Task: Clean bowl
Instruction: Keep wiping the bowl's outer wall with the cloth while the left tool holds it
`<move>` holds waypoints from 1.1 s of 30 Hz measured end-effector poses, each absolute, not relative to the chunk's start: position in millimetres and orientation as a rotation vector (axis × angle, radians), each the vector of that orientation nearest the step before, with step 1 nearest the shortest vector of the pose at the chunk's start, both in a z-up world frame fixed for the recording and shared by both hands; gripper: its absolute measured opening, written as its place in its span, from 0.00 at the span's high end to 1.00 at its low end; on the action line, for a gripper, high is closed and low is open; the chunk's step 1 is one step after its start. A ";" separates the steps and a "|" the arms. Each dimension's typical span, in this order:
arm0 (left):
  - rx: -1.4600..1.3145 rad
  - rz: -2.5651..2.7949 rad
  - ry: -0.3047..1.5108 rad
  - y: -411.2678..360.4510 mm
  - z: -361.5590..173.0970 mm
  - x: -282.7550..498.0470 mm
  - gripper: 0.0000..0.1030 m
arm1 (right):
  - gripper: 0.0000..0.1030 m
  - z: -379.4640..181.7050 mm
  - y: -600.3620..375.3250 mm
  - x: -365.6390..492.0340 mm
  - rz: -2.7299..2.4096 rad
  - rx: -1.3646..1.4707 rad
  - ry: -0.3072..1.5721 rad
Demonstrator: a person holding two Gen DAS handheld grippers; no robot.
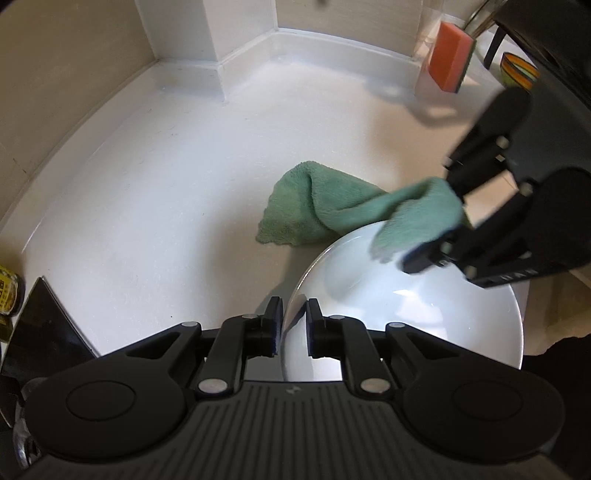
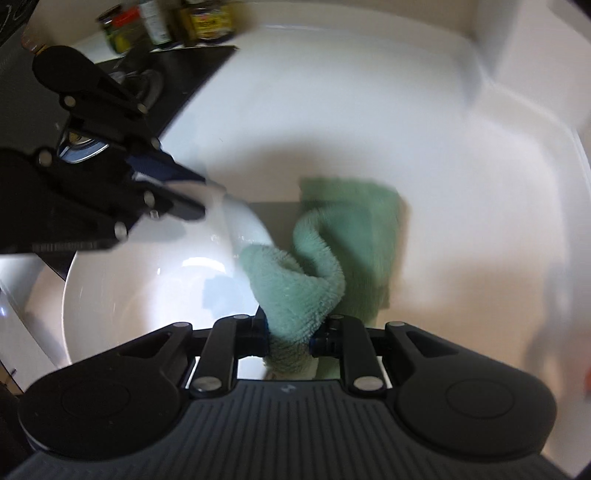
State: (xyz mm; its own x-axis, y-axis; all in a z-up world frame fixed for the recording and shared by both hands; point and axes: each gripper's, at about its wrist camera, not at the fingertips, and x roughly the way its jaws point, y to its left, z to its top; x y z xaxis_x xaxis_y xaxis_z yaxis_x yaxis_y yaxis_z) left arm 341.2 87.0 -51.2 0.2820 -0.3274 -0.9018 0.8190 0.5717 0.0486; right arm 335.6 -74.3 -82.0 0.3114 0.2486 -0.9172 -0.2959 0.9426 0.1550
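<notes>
Bench (image 1: 147,229): white, walled at the back. 
Bowl (image 1: 388,314): white, on the bench edge, holding one end of the cloth; near rim cut off. 
Cloth (image 1: 314,203): green, trailing onto the bench. 
Left tongs (image 1: 294,325): narrow, clamped on the bowl rim. 
Right tongs (image 2: 289,334): pinching the cloth. 
Jars (image 2: 166,26): blurred, apparently pickles.

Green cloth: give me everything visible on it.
The cloth is a pale green, fluffy terry piece, crumpled and folded. One bunched end is pinched in the right gripper and hangs over the white bowl at its rim; the rest trails flat onto the white counter beside the bowl. No stains visible.
</notes>
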 end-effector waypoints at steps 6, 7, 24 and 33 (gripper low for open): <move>0.591 -0.827 1.008 84.2 -51.9 342.0 0.86 | 0.83 -82.5 -86.0 324.3 0.333 0.050 1.175; 0.596 -0.826 1.010 81.6 -53.7 345.4 0.86 | 0.83 -82.8 -86.2 324.3 0.336 0.055 1.172; 0.684 -0.899 0.985 74.8 -51.6 345.9 0.83 | 0.85 -73.1 -68.5 320.5 0.517 -0.299 1.119; 0.709 -0.819 0.967 76.4 -55.9 342.7 0.88 | 0.85 -71.4 -51.7 351.8 0.596 -0.420 1.095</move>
State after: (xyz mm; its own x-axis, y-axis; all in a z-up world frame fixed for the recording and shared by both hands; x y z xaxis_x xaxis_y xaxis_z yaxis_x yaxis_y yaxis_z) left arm 342.7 76.4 -55.9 0.3282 -0.2735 -0.9041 0.8468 0.5092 0.1534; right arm 351.8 -51.7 -71.4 0.3288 0.2400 -0.9134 -0.6371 0.7703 -0.0269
